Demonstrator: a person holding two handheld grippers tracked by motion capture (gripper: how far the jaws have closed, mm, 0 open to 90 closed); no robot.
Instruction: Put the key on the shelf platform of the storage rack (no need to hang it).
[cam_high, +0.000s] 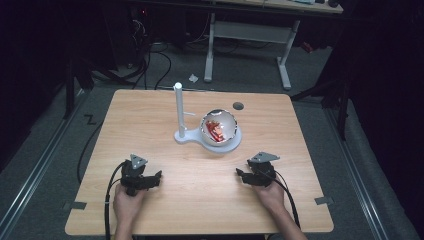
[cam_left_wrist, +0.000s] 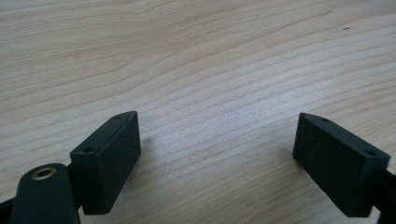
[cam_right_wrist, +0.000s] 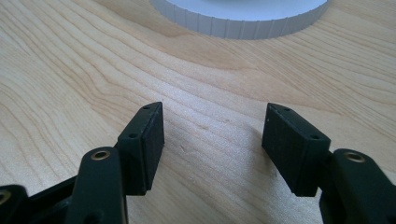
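The wooden table (cam_high: 200, 200) carries a white stand (cam_high: 207, 137) with an upright post (cam_high: 178, 107) and a clear bowl (cam_high: 218, 127) of red pieces, mid-table. Near the front edge, the left gripper (cam_high: 159, 176) and the right gripper (cam_high: 239, 173) rest well apart, both with jaws spread and nothing between them.

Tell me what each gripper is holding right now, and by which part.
Nothing is held. The left gripper and the right gripper both have open jaws with only bare table between them. The white stand sits untouched farther back.
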